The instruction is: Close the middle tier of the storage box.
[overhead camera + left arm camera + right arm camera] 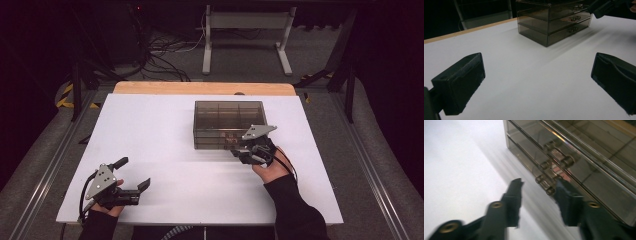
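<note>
Jaws astride bottom drawer handle [544, 187], apart

Lab or test rig, not a home. White table [150, 150] with a bare wood strip on its far edge sits in a dark room. Behind the table: loose black cables [155, 60] on grey floor and a white metal stand [247, 37]. Aluminium rails [45, 170] flank the table, yellow-black hazard tape [64, 96] at its far left corner.

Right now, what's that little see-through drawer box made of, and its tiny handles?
The drawer box looks like smoky clear plastic, glossy: you see its dividers through the top. Its handles seem clear plastic bars with shiny metal-looking ends, though blur makes that uncertain.
</note>
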Available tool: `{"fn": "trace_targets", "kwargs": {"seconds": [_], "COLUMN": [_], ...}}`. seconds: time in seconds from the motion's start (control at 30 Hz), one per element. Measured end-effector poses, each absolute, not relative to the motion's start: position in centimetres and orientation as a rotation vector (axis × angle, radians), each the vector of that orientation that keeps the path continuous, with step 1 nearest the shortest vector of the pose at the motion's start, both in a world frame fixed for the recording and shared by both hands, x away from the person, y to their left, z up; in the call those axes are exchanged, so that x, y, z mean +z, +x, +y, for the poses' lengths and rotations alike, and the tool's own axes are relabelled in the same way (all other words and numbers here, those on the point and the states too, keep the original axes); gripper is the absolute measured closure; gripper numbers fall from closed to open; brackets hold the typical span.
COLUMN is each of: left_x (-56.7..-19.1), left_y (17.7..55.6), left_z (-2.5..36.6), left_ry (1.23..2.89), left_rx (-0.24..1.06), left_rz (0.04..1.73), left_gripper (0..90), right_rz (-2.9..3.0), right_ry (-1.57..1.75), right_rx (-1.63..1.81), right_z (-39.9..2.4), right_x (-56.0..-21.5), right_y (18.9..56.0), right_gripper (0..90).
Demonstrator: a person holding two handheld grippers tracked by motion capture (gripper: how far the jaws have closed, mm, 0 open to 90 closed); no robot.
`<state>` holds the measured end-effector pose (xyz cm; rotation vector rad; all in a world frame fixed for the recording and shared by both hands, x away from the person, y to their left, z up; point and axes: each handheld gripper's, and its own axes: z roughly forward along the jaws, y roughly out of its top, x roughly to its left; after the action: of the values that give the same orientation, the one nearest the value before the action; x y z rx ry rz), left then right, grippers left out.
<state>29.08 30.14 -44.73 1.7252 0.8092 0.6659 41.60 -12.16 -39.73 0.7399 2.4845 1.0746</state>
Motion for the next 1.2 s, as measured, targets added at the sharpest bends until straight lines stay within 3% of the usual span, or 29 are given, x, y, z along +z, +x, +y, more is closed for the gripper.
{"fn": "trace_targets", "kwargs": {"seconds": [0.2, 0.3, 0.4, 1.2], "left_x": [-44.7, -44.7, -44.7, -44.7], "left_y": [29.0, 29.1, 29.1, 29.2], "left_z": [30.1, 30.1, 30.1, 30.0], "left_ry": [1.723, 1.724, 1.72, 1.727], "left_rx": [0.663, 0.667, 0.667, 0.665], "left_rz": [0.814, 0.814, 0.81, 0.805], "left_gripper": [0.1, 0.0, 0.0, 0.0], "right_rz": [2.467, 2.459, 2.458, 2.322], "right_ry": [0.701, 0.695, 0.691, 0.604], "right_rx": [1.136, 1.165, 1.156, 1.437], "right_z": [-12.0, -11.9, -11.8, -13.0], "right_x": [-39.2, -38.9, -38.9, -39.5], "right_y": [40.9, 40.5, 40.1, 38.0], "right_gripper": [26.9, 8.3, 2.6, 0.0]}}
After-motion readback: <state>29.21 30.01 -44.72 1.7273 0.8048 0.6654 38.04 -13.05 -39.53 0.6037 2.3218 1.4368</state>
